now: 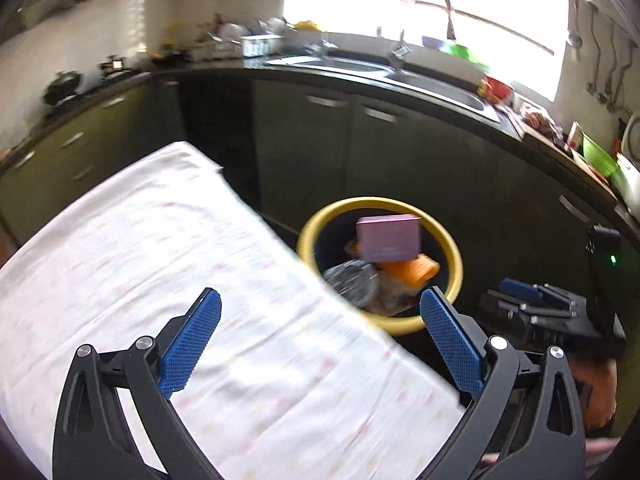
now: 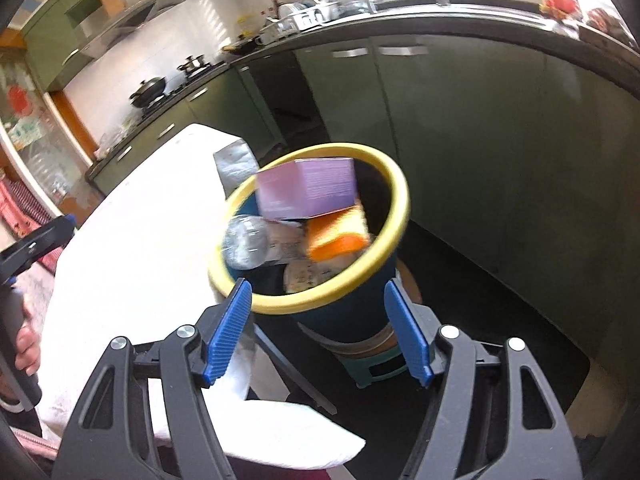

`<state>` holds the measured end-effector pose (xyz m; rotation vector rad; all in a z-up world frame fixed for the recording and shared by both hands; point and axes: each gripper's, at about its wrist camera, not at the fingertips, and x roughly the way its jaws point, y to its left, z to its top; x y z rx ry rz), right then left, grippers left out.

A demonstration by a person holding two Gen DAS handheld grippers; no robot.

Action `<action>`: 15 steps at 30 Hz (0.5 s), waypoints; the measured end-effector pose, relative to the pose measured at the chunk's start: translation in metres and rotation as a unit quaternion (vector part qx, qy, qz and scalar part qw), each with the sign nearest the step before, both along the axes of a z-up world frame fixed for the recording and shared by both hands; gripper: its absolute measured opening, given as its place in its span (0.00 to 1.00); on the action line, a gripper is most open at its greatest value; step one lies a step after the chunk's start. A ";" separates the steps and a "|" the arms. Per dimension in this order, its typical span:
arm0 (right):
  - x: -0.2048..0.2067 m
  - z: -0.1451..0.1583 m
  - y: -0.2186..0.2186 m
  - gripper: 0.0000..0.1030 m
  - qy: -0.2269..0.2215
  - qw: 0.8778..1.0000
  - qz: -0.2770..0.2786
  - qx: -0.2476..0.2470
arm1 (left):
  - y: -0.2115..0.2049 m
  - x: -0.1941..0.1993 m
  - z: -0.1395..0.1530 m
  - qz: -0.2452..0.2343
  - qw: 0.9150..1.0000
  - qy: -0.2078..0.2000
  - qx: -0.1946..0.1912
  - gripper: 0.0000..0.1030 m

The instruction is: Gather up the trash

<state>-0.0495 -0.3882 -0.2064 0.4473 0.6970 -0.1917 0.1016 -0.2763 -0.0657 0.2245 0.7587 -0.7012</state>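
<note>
both hand-held grippers, left and right, gape wide and empty; purple box sits atop the yellow-rimmed bin at twelve o'clock.

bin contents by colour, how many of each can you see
In the blue bin with the yellow rim:
purple cardboard box: 1
orange sponge-like block: 1
clear plastic bottle: 1
pale printed wrapper, partly hidden: 1
Total visible: 4. Anything deeper down is hidden.
</note>
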 end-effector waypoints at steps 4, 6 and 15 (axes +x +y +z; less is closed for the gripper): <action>0.002 0.013 0.031 0.68 -0.008 0.999 0.027 -0.027 | 0.066 -0.017 0.009 0.060 0.998 -0.014 -0.001 0.95; 0.005 0.020 0.047 0.69 -0.011 0.998 0.041 -0.046 | 0.099 -0.028 0.013 0.090 0.996 -0.021 -0.007 0.95; 0.008 0.060 0.122 0.82 -0.053 0.987 0.089 -0.125 | 0.222 -0.086 0.025 0.189 0.979 -0.053 -0.058 0.95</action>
